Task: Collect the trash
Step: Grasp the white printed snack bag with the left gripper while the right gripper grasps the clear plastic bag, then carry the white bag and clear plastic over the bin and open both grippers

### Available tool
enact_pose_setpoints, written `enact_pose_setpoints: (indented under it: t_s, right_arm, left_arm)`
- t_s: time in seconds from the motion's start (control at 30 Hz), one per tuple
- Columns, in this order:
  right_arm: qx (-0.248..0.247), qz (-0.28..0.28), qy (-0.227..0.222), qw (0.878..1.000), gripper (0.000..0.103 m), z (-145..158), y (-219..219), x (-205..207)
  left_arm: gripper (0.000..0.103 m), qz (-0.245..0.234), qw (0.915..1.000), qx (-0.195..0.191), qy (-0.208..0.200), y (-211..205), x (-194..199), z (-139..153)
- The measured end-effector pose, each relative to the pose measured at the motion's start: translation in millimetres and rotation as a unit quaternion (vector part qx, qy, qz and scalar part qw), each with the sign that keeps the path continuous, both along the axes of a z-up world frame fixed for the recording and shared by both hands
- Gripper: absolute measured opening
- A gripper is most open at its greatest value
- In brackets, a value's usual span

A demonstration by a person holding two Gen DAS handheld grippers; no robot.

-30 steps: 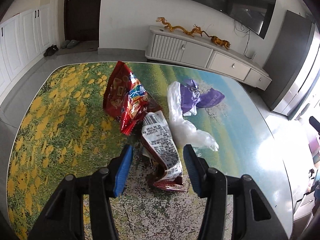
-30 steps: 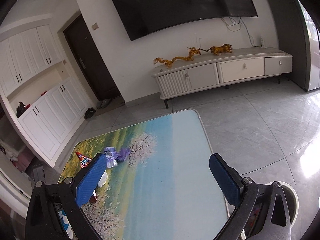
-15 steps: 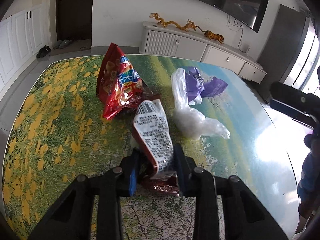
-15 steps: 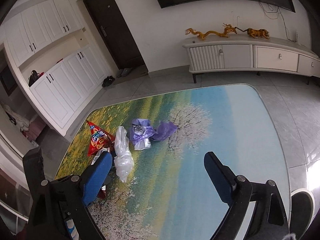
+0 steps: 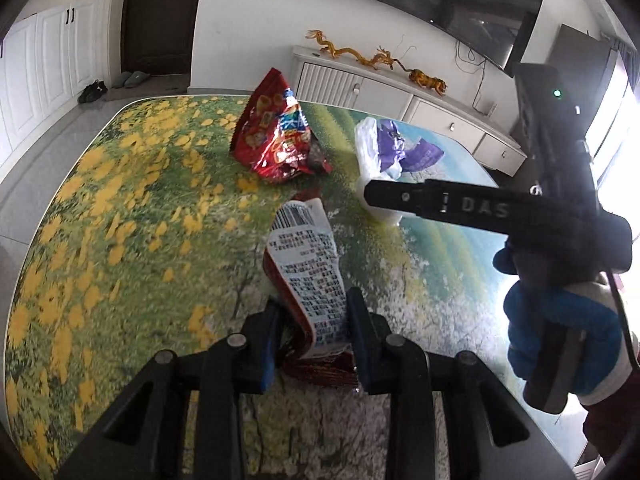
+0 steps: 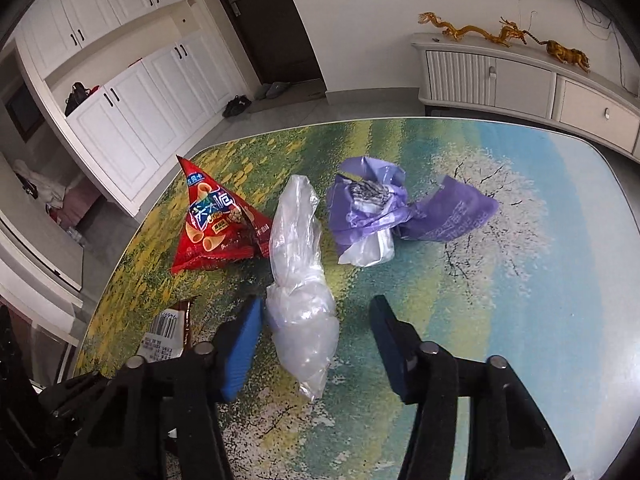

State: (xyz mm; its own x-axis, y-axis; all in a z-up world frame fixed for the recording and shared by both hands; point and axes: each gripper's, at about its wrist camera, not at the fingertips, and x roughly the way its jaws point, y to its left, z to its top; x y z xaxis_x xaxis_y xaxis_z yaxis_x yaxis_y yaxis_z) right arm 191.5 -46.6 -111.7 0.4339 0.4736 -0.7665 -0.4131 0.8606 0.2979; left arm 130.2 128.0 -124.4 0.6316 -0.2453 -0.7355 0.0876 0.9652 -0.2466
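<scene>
Snack wrapper (image 5: 308, 280) lies on the table (image 5: 120, 216), near edge, its near end between the left gripper (image 5: 312, 336) pads; chip bag (image 6: 218, 226) beyond it; clear bag (image 6: 298, 280) right of the chip bag, its near end between the right gripper (image 6: 316, 344) jaws, which are closing; crumpled bag (image 6: 384, 208) right of the clear bag, farther back.

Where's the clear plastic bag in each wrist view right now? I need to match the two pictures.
Left wrist: the clear bag lies right of centre, mostly hidden behind the right gripper's finger.
Right wrist: the clear bag is at centre, between the right gripper's closing jaws.
Shared landmark: the red snack bag, left of the clear bag in both.
</scene>
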Motion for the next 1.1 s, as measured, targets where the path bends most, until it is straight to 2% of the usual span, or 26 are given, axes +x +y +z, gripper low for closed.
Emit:
enact_pose_setpoints:
  t_s: [0.03,0.13,0.37,0.53,0.8,1.1]
  right_arm:
    - [-0.002,0.004,0.001,1.0,0.034,-0.6,0.7,-0.8]
    - [-0.004,0.016,0.001,1.0,0.028,-0.3,1.3,-10.1]
    - [0.007,0.026,-0.001,1.0,0.026,10.8,-17.1,-48.7]
    - [0.018,0.02,-0.007,1.0,0.026,26.0,-41.6,-82.4]
    - [0.03,-0.035,-0.044,0.998,0.026,56.3,-100.9,-128.4]
    - [0.031,-0.113,-0.092,0.989,0.026,83.2,-174.8,-167.1]
  left_arm:
    - [0.029,0.002,1.0,0.0,0.0,1.1,-2.5,0.1]
    - [0.029,0.008,1.0,-0.001,-0.001,3.4,-8.9,0.3]
    - [0.029,0.016,0.9998,0.003,-0.012,2.3,-27.0,8.4]
    - [0.029,0.012,0.9994,0.005,-0.031,-3.7,-45.2,24.7]
    - [0.029,-0.012,0.9972,0.015,-0.072,-27.2,-75.2,58.8]
    - [0.029,-0.04,0.9923,0.04,-0.11,-72.1,-94.8,93.3]
